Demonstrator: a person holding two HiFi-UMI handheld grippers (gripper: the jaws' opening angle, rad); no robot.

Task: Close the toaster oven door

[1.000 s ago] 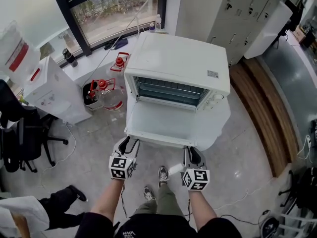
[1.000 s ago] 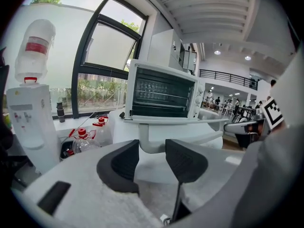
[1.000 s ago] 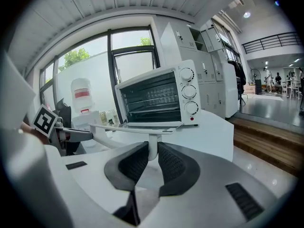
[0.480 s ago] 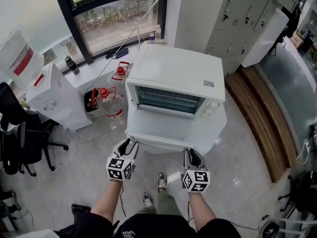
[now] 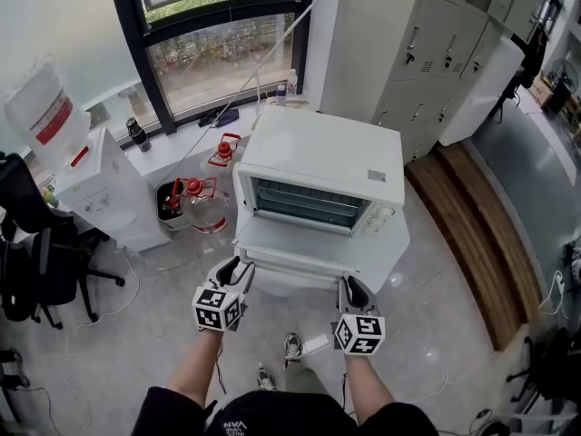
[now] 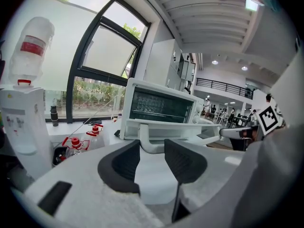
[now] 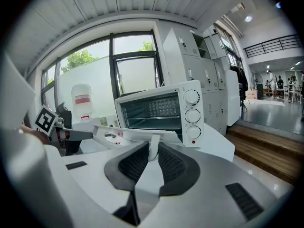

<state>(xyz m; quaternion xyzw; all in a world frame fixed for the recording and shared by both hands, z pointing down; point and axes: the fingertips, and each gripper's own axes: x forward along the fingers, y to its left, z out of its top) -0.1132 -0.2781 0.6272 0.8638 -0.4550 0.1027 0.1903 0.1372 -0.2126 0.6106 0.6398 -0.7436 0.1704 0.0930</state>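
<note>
Toaster oven stands on a white tabletop over a grey tiled floor. Window at 11 o'clock, lockers at 1 o'clock. Door hangs part-open at the oven's 6 o'clock. Left tongs, which have just been closing, stand released around the handle. Right tongs are clenched on the handle. The tabletop's underside is hidden.

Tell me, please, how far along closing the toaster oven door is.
Done: both grippers are at the door handle. In hand: the right gripper is clamped on its right post; the left gripper's jaws, just closing, straddle its left bend. Left: the door lies open, cavity exposed; swinging it shut remains.
</note>
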